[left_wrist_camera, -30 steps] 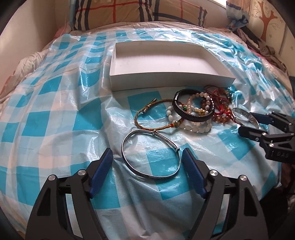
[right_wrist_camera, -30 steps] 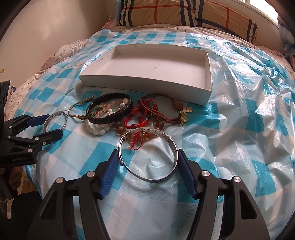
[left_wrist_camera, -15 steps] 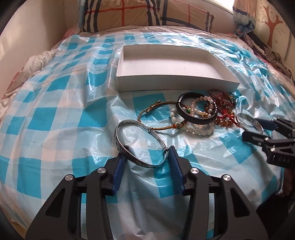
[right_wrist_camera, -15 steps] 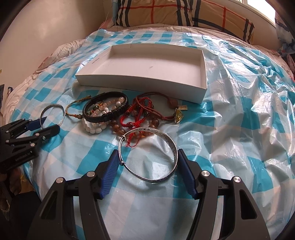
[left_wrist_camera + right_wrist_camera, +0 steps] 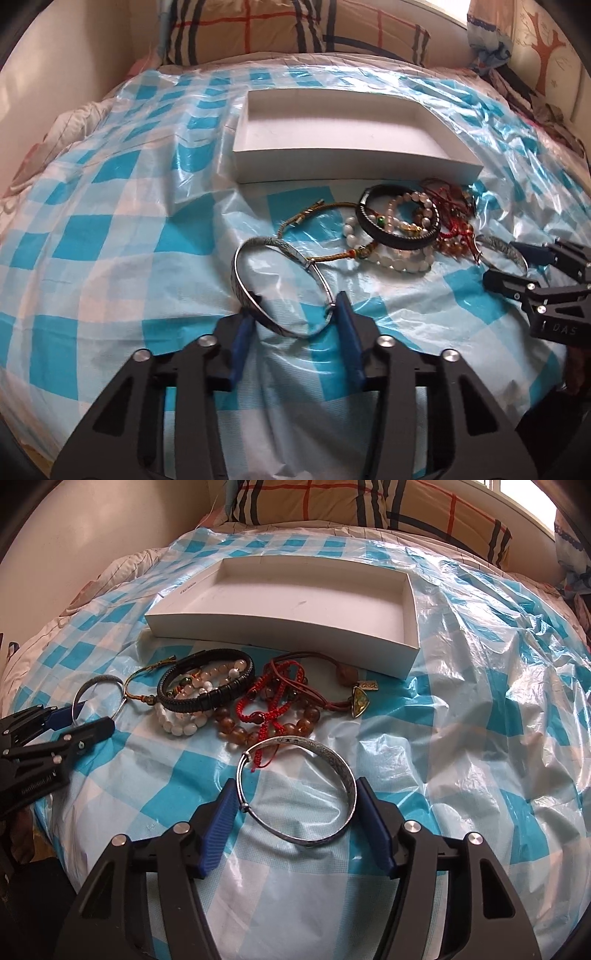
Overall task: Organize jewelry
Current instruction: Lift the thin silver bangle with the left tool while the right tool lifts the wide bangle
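Jewelry lies in one pile on my blue-checked plastic sheet [image 5: 110, 229], just before the empty white box [image 5: 347, 162]. My left gripper [image 5: 295, 325] has just been closing and now holds a silver bangle [image 5: 273, 284] between its blue pads, tilted up at the far side. My right gripper [image 5: 295, 812] stands at middle width around a second silver bangle [image 5: 314, 775]; both pads touch its rim.

Only the right view shows the green pendant [image 5: 360, 703] on a brown cord and the amber beads [image 5: 236, 733]. A red cord bracelet [image 5: 273, 705] lies over the far rim of the second bangle. The left view shows the gold cord bracelet [image 5: 314, 218] more clearly. A black braided bracelet [image 5: 399, 236] rests on white beads [image 5: 391, 258].
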Tool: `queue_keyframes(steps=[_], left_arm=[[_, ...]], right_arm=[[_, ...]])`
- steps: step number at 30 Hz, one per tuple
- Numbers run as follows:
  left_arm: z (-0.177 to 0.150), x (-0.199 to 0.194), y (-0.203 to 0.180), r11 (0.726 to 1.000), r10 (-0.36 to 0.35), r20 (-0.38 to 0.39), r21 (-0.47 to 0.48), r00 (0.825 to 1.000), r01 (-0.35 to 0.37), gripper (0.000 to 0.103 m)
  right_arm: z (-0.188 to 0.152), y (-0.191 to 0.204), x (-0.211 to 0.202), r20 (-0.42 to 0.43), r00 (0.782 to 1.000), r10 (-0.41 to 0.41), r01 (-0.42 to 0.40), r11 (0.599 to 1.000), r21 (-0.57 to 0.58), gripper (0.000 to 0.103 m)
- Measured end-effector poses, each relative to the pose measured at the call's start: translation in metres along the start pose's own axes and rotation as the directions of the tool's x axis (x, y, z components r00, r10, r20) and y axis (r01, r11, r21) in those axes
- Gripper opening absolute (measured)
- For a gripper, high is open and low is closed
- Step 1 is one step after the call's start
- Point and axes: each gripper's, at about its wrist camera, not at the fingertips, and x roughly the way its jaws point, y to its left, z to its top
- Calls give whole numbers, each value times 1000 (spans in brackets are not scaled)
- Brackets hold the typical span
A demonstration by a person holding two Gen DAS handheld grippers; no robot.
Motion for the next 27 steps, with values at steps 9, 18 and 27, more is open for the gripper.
queue_keyframes(steps=[9, 18, 27], left_arm=[[-6, -21, 16, 998, -48, 59, -36, 997, 50, 81], [-12, -14, 19, 995, -73, 37, -59, 997, 75, 86], [15, -1, -11, 989, 141, 78, 41, 987, -144, 87]], right_arm=[[2, 1, 0, -14, 1000, 2, -2, 1000, -3, 72], [2, 2, 2, -12, 1000, 20, -20, 1000, -10, 76], [0, 1, 3, -11, 1000, 22, -22, 1000, -15, 77]])
